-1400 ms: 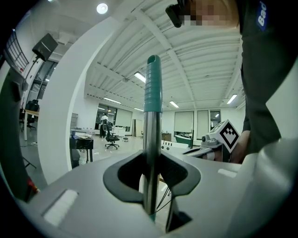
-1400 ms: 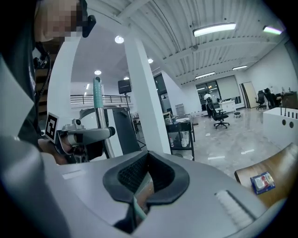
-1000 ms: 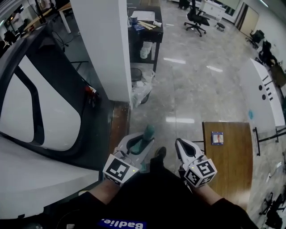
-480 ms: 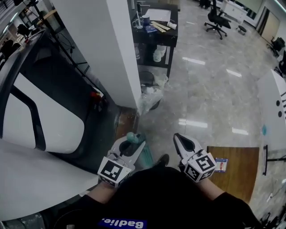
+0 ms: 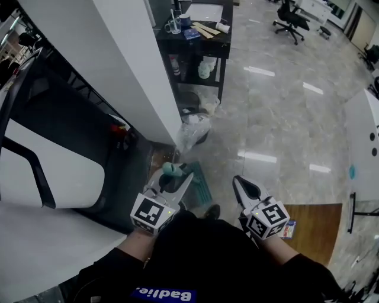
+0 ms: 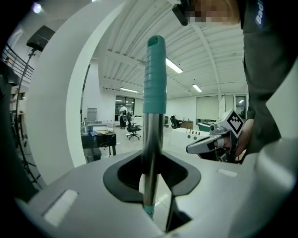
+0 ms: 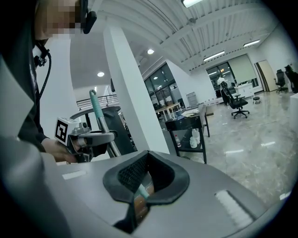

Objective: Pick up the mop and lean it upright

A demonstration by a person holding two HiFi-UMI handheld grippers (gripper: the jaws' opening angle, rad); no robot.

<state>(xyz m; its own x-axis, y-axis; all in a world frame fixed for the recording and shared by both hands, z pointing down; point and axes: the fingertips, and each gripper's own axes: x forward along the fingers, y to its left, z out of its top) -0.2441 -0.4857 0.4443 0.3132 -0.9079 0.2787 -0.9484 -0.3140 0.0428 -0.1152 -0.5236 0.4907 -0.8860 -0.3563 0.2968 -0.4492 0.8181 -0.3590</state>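
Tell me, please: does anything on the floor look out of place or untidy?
Crumpled clear plastic lies on the floor at the foot of the white pillar, beside the black shelf; it looks like loose litter. Nothing else stands out: the left gripper holds the mop by its handle.

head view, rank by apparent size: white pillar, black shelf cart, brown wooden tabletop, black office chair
1. White square pillar: largest by far.
2. Black metal shelf cart.
3. Brown wooden tabletop.
4. Black office chair: smallest, but it is farthest from the camera, so this is apparent size only.
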